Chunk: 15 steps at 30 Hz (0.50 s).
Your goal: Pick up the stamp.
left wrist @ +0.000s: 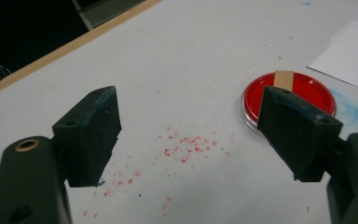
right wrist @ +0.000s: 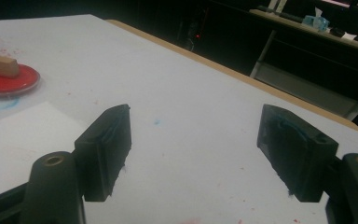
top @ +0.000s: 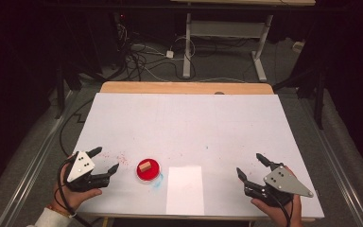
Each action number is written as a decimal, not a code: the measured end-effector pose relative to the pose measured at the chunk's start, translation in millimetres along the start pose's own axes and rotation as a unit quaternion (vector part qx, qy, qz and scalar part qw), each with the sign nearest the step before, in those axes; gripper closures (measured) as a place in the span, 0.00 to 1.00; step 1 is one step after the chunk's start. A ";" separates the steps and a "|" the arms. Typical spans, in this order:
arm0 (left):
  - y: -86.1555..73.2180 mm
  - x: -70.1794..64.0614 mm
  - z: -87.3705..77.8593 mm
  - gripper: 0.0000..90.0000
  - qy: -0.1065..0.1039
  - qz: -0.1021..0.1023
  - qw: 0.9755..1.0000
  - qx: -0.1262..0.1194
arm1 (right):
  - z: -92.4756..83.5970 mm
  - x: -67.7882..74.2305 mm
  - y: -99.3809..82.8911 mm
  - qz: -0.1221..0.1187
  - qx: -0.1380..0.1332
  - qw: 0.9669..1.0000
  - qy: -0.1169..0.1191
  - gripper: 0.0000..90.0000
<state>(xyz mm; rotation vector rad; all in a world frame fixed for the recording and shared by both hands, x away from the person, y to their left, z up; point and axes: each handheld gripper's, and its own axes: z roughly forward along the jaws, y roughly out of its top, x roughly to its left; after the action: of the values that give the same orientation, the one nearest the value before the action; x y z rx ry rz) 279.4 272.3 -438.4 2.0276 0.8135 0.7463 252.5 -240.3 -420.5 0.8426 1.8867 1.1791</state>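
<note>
A small red dish sits near the table's front edge, left of centre, with a tan block lying in it. In the left gripper view the red dish and tan block lie partly behind one jaw. My left gripper rests just left of the dish, open, nothing between its jaws. A white paper sheet lies right of the dish. My right gripper is at the front right, open and empty. The right gripper view has the dish and block far off to the left.
The table top is covered in white, with red specks near the left gripper and a faint blue smear beside the dish. A wooden edge runs along the far side; cables and a desk frame stand on the floor beyond.
</note>
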 end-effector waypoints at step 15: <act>6.7 -5.0 -0.2 0.25 -0.018 0.021 0.999 0.024 | 6.1 3.3 -1.9 -0.013 0.018 1.000 0.007 0.30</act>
<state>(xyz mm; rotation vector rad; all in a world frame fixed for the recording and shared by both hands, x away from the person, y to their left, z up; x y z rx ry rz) 278.1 265.4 -433.8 2.1013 0.7778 0.7175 255.7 -235.7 -424.9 0.8284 1.9293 1.1397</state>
